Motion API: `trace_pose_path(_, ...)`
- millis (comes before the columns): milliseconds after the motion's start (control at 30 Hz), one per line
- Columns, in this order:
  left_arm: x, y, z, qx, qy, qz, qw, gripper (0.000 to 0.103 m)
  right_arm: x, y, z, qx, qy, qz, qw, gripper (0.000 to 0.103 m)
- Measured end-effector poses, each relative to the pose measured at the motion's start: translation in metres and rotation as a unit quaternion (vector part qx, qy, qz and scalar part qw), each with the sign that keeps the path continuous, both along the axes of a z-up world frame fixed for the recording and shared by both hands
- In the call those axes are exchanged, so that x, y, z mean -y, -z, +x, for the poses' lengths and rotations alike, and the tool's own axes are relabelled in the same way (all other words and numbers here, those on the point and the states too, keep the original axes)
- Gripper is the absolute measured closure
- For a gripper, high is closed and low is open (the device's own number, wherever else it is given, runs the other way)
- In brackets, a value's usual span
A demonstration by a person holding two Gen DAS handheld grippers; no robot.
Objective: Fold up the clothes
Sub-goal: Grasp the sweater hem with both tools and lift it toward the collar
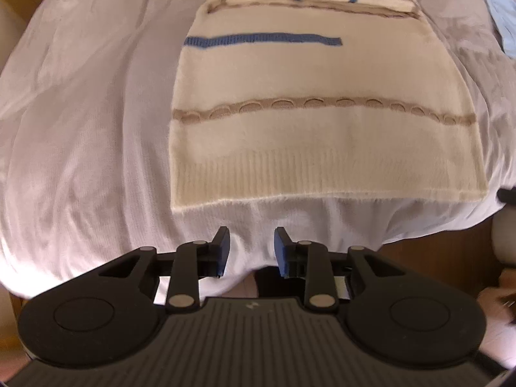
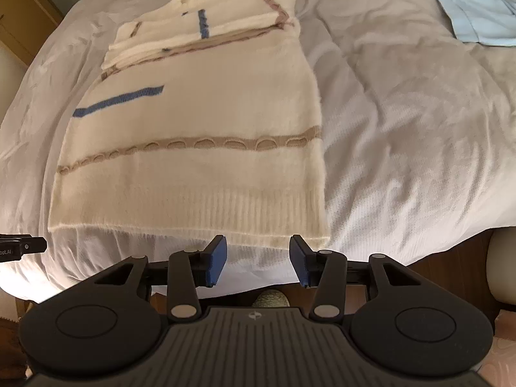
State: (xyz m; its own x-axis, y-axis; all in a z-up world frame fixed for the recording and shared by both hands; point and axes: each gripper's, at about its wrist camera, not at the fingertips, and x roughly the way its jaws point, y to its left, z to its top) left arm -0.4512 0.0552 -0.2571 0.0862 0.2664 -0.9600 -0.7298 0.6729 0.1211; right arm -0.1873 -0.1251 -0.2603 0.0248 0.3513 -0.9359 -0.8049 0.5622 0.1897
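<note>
A cream knit sweater with blue and tan stripes lies flat on the white bed, its ribbed hem towards me. Its sleeves are folded across the upper body. In the right wrist view the same sweater stretches away to the upper left. My left gripper hangs open just short of the hem, over the bed's near edge, holding nothing. Near the hem's right corner, my right gripper is open and empty too. The left gripper's tip shows at the left edge of the right wrist view.
A light blue garment lies on the bed at the far right, also seen as a light blue cloth at the right edge. The white bed cover is wrinkled. Wooden floor lies below the bed's edge. Wooden furniture stands at the far left.
</note>
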Motion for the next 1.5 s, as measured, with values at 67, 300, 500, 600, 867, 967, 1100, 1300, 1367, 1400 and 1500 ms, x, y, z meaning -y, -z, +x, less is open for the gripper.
trace_pose_path(67,0.007,0.009,-0.006,-0.018,0.038,0.036,0.9985,0.077,0.002,0.004,-0.004,0.028,-0.022,-0.002,0.999,0.056)
trace_pose_path(300,0.036,0.054,-0.014,-0.095,0.221,0.17,0.9556,0.076,0.009,0.022,-0.021,0.135,-0.113,-0.011,0.984,0.052)
trace_pose_path(500,0.041,0.089,-0.017,-0.131,0.328,0.231,0.9065,0.068,0.011,0.054,-0.054,0.246,-0.247,-0.03,0.937,0.048)
trace_pose_path(600,0.039,0.1,-0.023,-0.129,0.36,0.25,0.8894,0.063,0.015,0.073,-0.067,0.302,-0.307,-0.047,0.901,0.046)
trace_pose_path(867,0.039,0.126,-0.037,-0.135,0.436,0.287,0.8424,0.057,0.026,0.132,-0.081,0.411,-0.414,-0.091,0.807,0.044)
trace_pose_path(967,0.033,0.13,-0.04,-0.136,0.453,0.295,0.8304,0.057,0.028,0.133,-0.075,0.432,-0.402,-0.077,0.804,0.051)
trace_pose_path(1100,0.028,0.131,-0.043,-0.138,0.478,0.292,0.8167,0.092,0.024,0.124,-0.068,0.427,-0.391,-0.06,0.813,0.062)
trace_pose_path(1300,-0.005,0.073,-0.035,-0.079,0.43,0.257,0.8618,0.098,0.013,0.095,-0.054,0.396,-0.389,-0.035,0.831,0.102)
trace_pose_path(1367,-0.028,0.038,-0.025,-0.04,0.386,0.249,0.8874,0.098,0.005,0.067,-0.041,0.403,-0.356,-0.011,0.843,0.102)
trace_pose_path(1400,-0.042,0.022,-0.018,-0.02,0.363,0.248,0.8978,0.098,-0.002,0.052,-0.034,0.409,-0.336,0.003,0.849,0.103)
trace_pose_path(1500,-0.092,-0.014,0.01,0.043,0.293,0.257,0.9199,0.098,-0.036,0.014,-0.006,0.428,-0.271,0.037,0.861,0.103)
